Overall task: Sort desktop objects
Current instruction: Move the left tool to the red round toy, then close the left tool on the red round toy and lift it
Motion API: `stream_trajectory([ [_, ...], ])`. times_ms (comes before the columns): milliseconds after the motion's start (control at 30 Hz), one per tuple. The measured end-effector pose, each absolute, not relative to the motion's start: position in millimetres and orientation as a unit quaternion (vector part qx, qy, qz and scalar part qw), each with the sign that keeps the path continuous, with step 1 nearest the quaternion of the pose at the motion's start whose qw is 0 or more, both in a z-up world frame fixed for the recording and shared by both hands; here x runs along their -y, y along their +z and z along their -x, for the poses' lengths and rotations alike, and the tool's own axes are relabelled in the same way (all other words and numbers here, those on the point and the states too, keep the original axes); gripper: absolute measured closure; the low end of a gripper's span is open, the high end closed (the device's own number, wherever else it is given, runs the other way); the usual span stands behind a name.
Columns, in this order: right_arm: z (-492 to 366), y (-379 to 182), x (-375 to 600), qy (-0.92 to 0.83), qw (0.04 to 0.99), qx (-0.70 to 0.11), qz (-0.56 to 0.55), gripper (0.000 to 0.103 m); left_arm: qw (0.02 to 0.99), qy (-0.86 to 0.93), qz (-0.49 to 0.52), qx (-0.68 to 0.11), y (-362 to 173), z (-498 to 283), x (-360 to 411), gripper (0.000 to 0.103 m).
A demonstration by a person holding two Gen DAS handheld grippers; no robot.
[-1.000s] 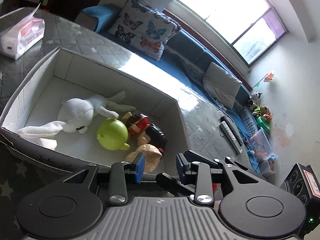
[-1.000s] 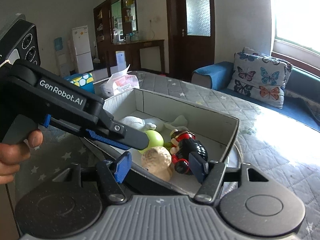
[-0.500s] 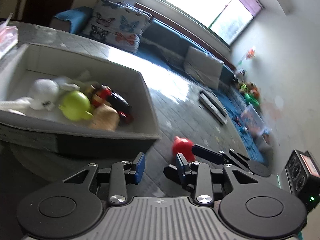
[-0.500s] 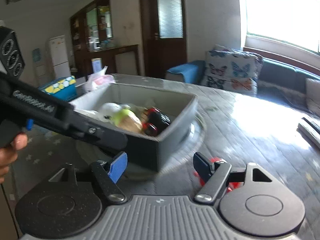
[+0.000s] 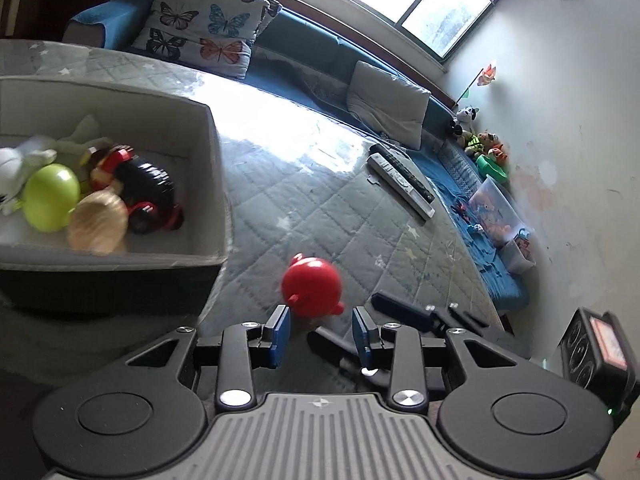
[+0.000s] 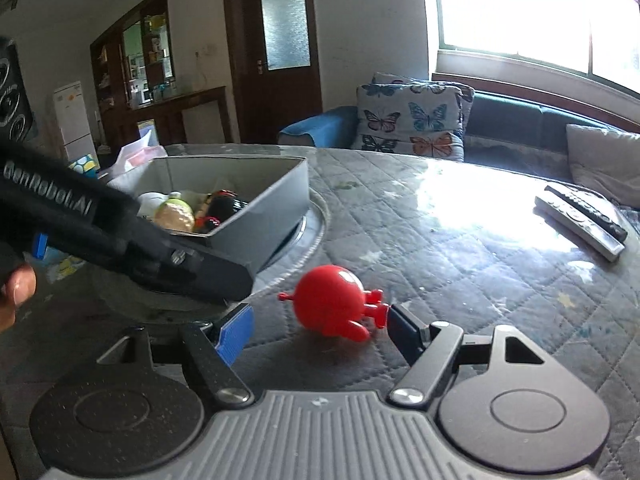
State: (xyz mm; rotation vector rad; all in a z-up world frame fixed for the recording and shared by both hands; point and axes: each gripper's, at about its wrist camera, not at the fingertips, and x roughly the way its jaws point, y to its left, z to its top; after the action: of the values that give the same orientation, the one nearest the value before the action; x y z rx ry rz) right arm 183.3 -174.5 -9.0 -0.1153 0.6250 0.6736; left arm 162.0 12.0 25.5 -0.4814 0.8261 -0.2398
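Both grippers hang over the quilted table [image 6: 460, 240], jaws apart and holding nothing. The right gripper [image 6: 320, 330] is spread wide around a red toy [image 6: 332, 304]; the left gripper [image 5: 320, 330] is narrower, just beside the grey box [image 5: 212, 184] of toys

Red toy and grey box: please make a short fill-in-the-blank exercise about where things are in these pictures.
1. The red toy lies on the quilted ____, outside the grey box.
2. The right tool is ____, with the red toy just ahead of it.
3. The round toy in the box next to the white plush is ____ in colour.
4. The two remote controls lie near the ____.

Missing words: table; open; green; sofa
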Motion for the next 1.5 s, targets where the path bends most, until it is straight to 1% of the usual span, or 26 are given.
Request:
stream_trajectory([
  [133,-188.7,-14.1,179.0,0.327,0.893,-0.306,0.043,0.028,0.885,-0.101,0.218,-0.399,24.4,-176.9,-2.2,0.067],
  [333,-195.2,-19.7,176.7,0.331,0.890,-0.311,0.027,0.030,0.878,-0.082,0.227,-0.413,15.7,-196.7,2.3,0.067],
  [467,-198.4,-21.8,173.8,0.333,0.890,-0.311,0.026,0.037,0.877,-0.077,0.229,-0.416,13.2,-200.4,4.2,0.067],
  [800,-204.4,-24.1,171.8,0.325,0.892,-0.312,0.025,0.044,0.874,-0.066,0.232,-0.421,7.6,-208.3,9.1,0.065],
  [1100,-209.1,-25.8,173.0,0.328,0.892,-0.310,0.026,0.043,0.866,-0.062,0.253,-0.426,4.8,-214.1,6.1,0.065],
  [1300,-211.5,-27.2,169.3,0.326,0.893,-0.308,0.037,0.042,0.869,-0.061,0.247,-0.425,4.9,-214.1,8.7,0.064],
  [1500,-209.3,-27.5,170.8,0.328,0.892,-0.307,0.047,0.046,0.865,-0.072,0.254,-0.428,5.9,-212.4,8.3,0.064],
])
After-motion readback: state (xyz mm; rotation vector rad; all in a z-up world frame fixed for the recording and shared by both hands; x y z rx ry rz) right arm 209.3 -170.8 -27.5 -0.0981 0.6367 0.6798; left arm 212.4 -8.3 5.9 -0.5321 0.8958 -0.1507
